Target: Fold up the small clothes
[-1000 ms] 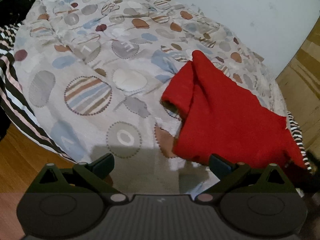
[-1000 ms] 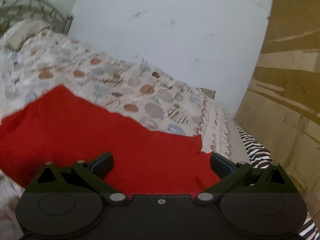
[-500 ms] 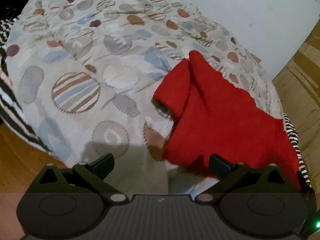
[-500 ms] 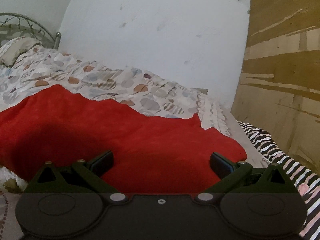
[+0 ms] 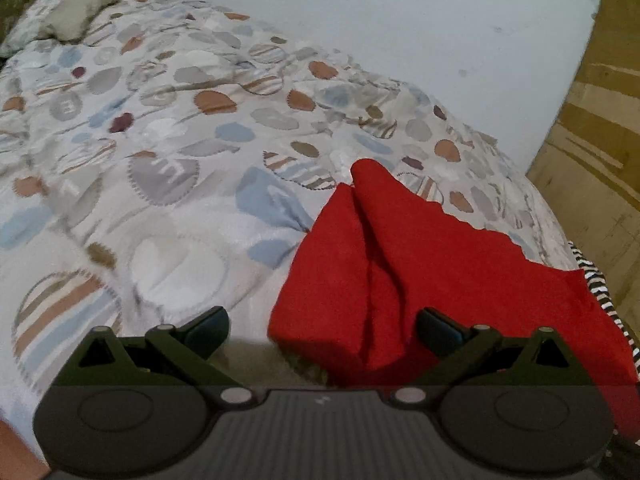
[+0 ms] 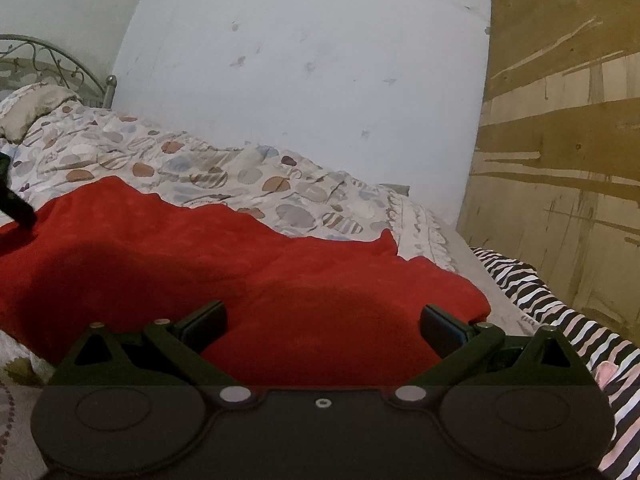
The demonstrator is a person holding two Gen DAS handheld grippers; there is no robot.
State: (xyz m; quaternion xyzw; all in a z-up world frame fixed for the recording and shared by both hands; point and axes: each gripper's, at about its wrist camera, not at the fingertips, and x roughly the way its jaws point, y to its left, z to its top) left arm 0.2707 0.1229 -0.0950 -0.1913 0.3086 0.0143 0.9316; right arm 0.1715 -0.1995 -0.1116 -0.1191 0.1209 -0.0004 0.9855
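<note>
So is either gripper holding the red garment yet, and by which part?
Neither. The left gripper and right gripper are both open over the red garment.

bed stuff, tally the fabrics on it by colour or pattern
red garment: 1
spotted quilt: 1
zebra-striped cloth: 1
beige pillow: 1
total: 4

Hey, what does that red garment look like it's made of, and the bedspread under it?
Red garment: looks like soft fleece or knit, matte with a fuzzy nap, soft folds and a wavy cut edge; the exact fibre is unclear. Bedspread: likely woven cotton-type fabric, printed with ovals and stripes, matte and wrinkled, possibly lightly quilted.
</note>
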